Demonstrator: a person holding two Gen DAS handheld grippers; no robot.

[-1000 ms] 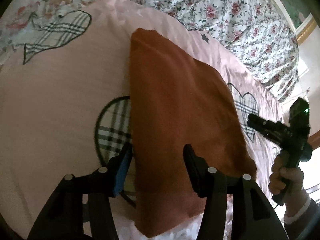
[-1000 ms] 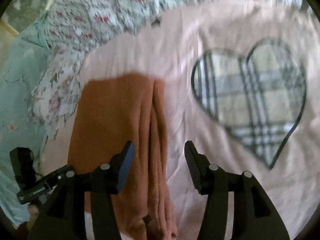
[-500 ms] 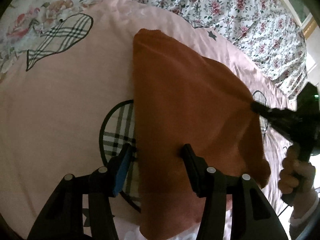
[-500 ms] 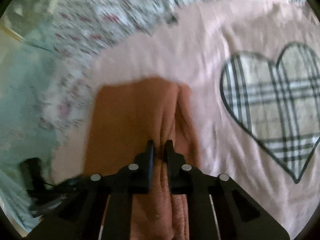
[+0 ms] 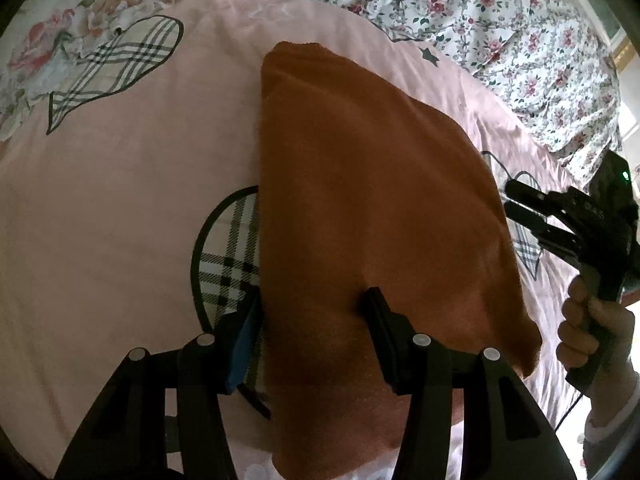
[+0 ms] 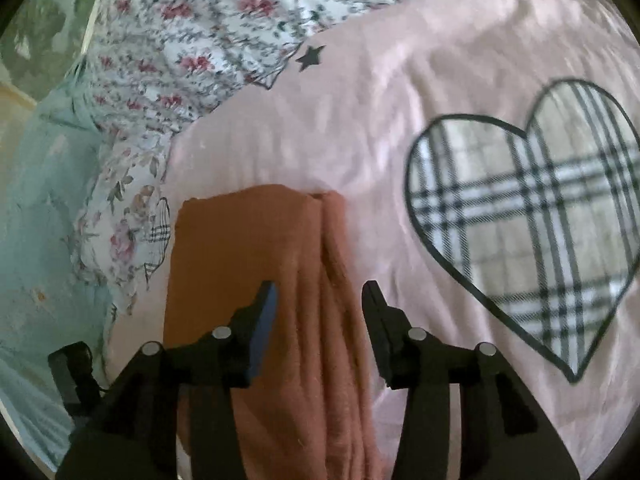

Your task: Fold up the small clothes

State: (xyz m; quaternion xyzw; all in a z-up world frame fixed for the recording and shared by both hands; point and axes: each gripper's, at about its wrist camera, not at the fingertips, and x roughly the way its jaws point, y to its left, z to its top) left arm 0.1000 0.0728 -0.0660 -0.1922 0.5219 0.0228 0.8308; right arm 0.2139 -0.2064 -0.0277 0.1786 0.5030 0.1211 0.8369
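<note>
A rust-orange cloth (image 5: 360, 200) lies folded on a pink bedspread (image 5: 120, 200). My left gripper (image 5: 312, 304) is open over the cloth's near edge, its jaws on either side of the left border. The right gripper (image 5: 516, 200) shows at the cloth's right edge in the left wrist view, held by a hand. In the right wrist view my right gripper (image 6: 318, 296) is open just above the cloth (image 6: 248, 256), over its layered folded edge (image 6: 332, 280), holding nothing.
The pink bedspread (image 6: 360, 120) carries plaid heart prints (image 6: 528, 216) and a small black star (image 6: 310, 56). A floral quilt (image 5: 480, 20) is bunched along the far side. A pale green wall (image 6: 32, 240) is at the left.
My right gripper, shut on the cloth's folded edge half a second ago, has opened and let it go. The cloth's right side has settled flat. The left gripper has stayed open in place.
</note>
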